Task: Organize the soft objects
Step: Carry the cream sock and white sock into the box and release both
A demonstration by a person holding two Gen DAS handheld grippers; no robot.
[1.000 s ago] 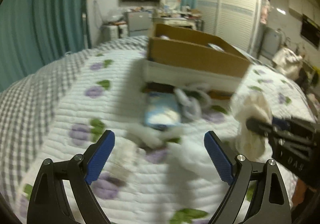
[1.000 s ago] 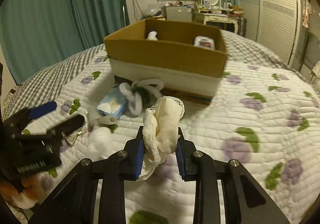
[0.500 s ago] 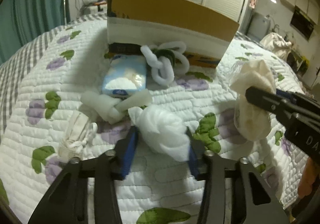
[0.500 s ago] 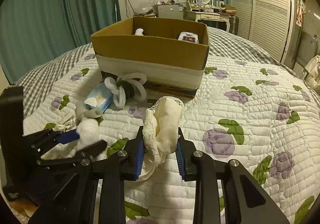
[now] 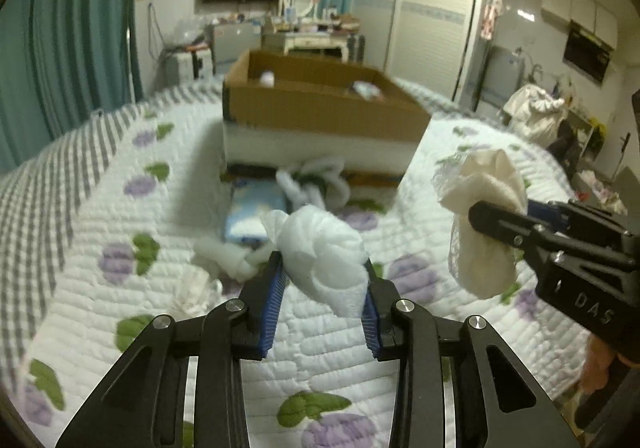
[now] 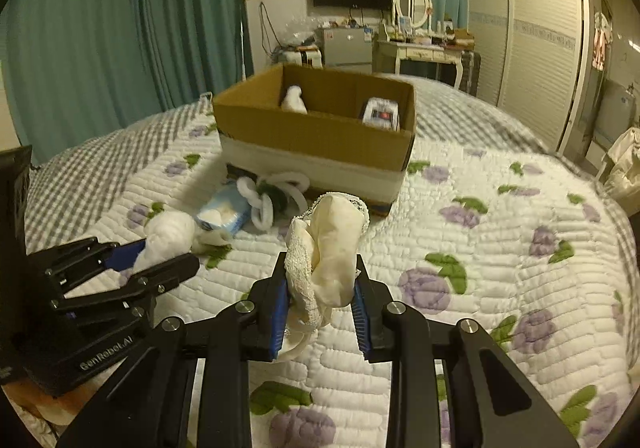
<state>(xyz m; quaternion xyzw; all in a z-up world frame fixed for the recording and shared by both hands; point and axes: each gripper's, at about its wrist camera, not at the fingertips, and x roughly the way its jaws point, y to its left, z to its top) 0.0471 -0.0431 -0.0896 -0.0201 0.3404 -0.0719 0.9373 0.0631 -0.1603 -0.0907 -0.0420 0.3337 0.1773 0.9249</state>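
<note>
My left gripper (image 5: 322,276) is shut on a white fluffy bundle (image 5: 320,248) and holds it above the quilt; it also shows in the right wrist view (image 6: 168,238). My right gripper (image 6: 320,280) is shut on a cream lace-edged cloth (image 6: 332,244), lifted off the bed; this cloth shows at the right of the left wrist view (image 5: 482,207). An open cardboard box (image 6: 316,135) stands ahead on the bed with a white item (image 6: 294,101) and a small packet (image 6: 380,113) inside.
On the quilt in front of the box lie a blue tissue pack (image 6: 224,207), a white looped rope toy (image 6: 276,191), a knotted white cloth (image 5: 228,256) and a small white bundle (image 5: 192,288). Curtains, a dresser and a wardrobe stand behind the bed.
My left gripper closed on the white fluffy bundle and lifted it off the quilt. My right gripper kept holding the cream cloth and moved a little closer to the box.
</note>
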